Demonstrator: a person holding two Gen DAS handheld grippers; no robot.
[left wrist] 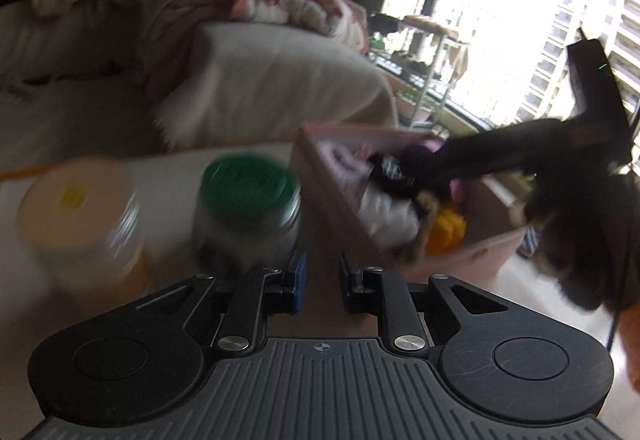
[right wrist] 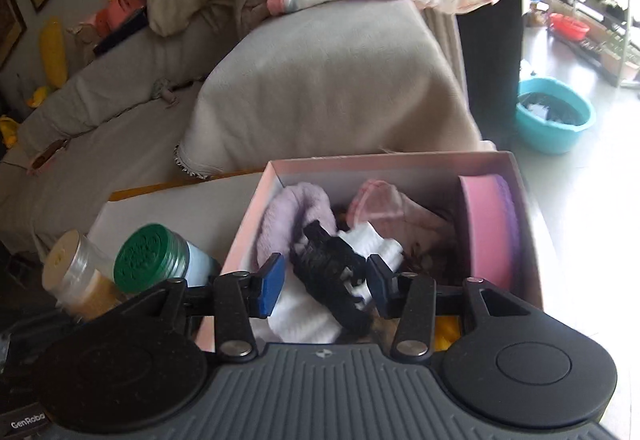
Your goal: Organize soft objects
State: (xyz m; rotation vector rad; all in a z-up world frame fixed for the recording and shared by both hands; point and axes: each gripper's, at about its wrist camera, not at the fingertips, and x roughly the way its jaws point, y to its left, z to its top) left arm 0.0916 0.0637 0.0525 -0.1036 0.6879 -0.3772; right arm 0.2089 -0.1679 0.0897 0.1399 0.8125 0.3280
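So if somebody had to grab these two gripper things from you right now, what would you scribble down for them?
Left gripper: jaws nearly together, nothing between them, low beside the green-lidded jar.
Right gripper: over the pink box, jaws apart around the black-and-white sock; pads don't look pressed on it.
In the box: lilac fluffy cloth, pink cloth, a pink and purple round pad standing on edge at its right wall, something yellow at the near end.
Done: several soft things boxed.
Left: can't tell from here; the left view is blurred.
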